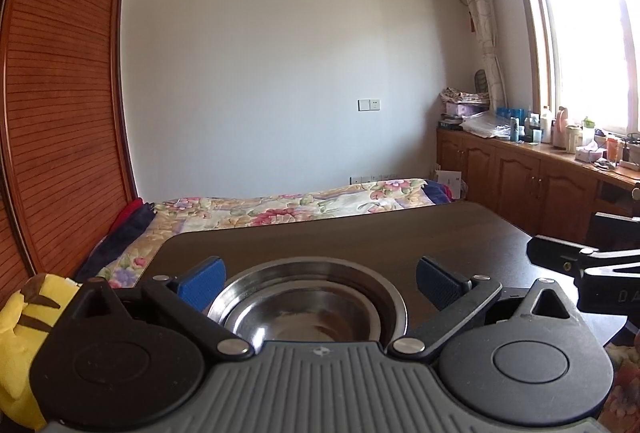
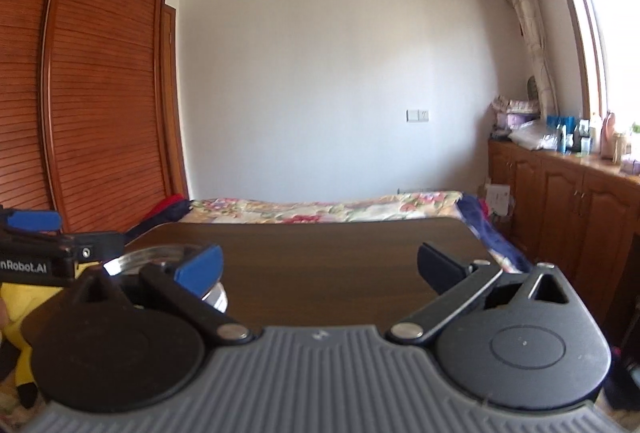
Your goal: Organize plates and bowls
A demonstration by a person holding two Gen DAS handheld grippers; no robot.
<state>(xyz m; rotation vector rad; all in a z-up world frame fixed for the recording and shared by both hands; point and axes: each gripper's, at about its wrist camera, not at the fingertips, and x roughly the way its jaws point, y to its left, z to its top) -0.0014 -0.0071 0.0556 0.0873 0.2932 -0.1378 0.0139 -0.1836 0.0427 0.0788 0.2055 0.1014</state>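
A stainless steel bowl (image 1: pixel 308 307) sits on the dark wooden table (image 1: pixel 360 237), with what looks like a second steel dish nested under it. My left gripper (image 1: pixel 320 279) is open, its blue-padded fingers (image 1: pixel 202 279) standing on either side of the bowl without touching it. In the right wrist view the same steel bowl (image 2: pixel 160 257) shows only as a rim at the left, partly hidden by the left finger. My right gripper (image 2: pixel 320 269) is open over bare table (image 2: pixel 320 253), to the right of the bowl, with nothing between its fingers.
A yellow plush toy (image 1: pixel 24 329) lies off the table's left edge. A bed with a floral cover (image 1: pixel 280 207) lies behind the table. A wooden wardrobe (image 1: pixel 60 93) stands at the left, and a cluttered cabinet counter (image 1: pixel 560 149) runs along the right under the window.
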